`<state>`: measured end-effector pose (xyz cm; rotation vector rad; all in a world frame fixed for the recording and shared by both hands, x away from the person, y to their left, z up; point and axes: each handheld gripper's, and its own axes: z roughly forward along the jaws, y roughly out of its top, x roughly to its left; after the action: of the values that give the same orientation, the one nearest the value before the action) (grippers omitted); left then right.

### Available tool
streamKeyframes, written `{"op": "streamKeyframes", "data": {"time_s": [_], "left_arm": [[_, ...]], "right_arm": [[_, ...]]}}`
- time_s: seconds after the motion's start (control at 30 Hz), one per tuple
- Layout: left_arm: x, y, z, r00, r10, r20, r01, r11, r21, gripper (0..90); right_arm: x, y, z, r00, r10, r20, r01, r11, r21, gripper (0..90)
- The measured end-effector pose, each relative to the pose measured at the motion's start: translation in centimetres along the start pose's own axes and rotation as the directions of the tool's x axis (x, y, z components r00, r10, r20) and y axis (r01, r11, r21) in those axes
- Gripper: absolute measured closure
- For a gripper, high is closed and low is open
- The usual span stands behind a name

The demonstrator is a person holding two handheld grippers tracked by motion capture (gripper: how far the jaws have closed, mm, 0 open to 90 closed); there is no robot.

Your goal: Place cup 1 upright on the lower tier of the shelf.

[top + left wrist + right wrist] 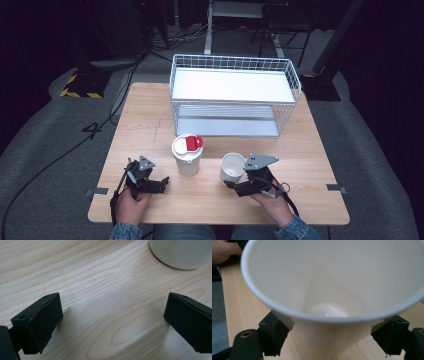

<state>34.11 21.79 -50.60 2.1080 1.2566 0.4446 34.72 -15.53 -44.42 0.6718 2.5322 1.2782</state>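
Right gripper (231, 183) jaws clamped on white cup (232, 167), near-right on counter (150, 115). Left gripper (162, 182) jaws wide open, empty, just left of lidded cup (187, 155).

Cup (232, 168): white paper, open top, empty; inside clean, round base visible in the right gripper view (329, 290). Wall tapers toward the base. Held low on the wall, mouth tilted toward the camera there. In the high view it sits at the table's front, right of centre

Jug (187, 155): white, upright, white lid with a red flap on top. Stands just left of the cup, apart from it, near table centre. Its rounded lower wall shows in the left gripper view (181, 252)
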Motion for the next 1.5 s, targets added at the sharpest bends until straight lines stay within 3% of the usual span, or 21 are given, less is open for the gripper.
{"op": "streamKeyframes", "data": {"time_s": [0.2,0.53,0.97,1.27,1.5], "left_arm": [[0.0,0.0,0.0,1.0000,0.000,0.000,0.000,1.0000,0.000,2.5],[0.0,0.0,0.0,1.0000,0.000,0.000,0.000,1.0000,0.000,2.5],[0.0,0.0,0.0,1.0000,0.000,0.000,0.000,1.0000,0.000,2.5],[0.0,0.0,0.0,1.0000,0.000,0.000,0.000,1.0000,0.000,2.5],[0.0,0.0,0.0,1.0000,0.001,0.000,-0.001,1.0000,0.000,2.5]], "right_arm": [[-0.6,0.9,-0.3,0.9999,-0.001,0.011,0.001,1.000,-0.010,23.1],[-2.1,2.4,-0.4,0.9988,0.037,0.033,-0.035,0.998,-0.043,23.1],[-4.8,3.6,0.3,0.9949,0.052,0.086,-0.050,0.998,-0.028,23.1],[-6.8,4.0,0.9,0.9879,0.076,0.135,-0.071,0.997,-0.045,23.1],[-8.3,4.5,1.8,0.9766,0.090,0.195,-0.084,0.996,-0.041,23.1]]}}
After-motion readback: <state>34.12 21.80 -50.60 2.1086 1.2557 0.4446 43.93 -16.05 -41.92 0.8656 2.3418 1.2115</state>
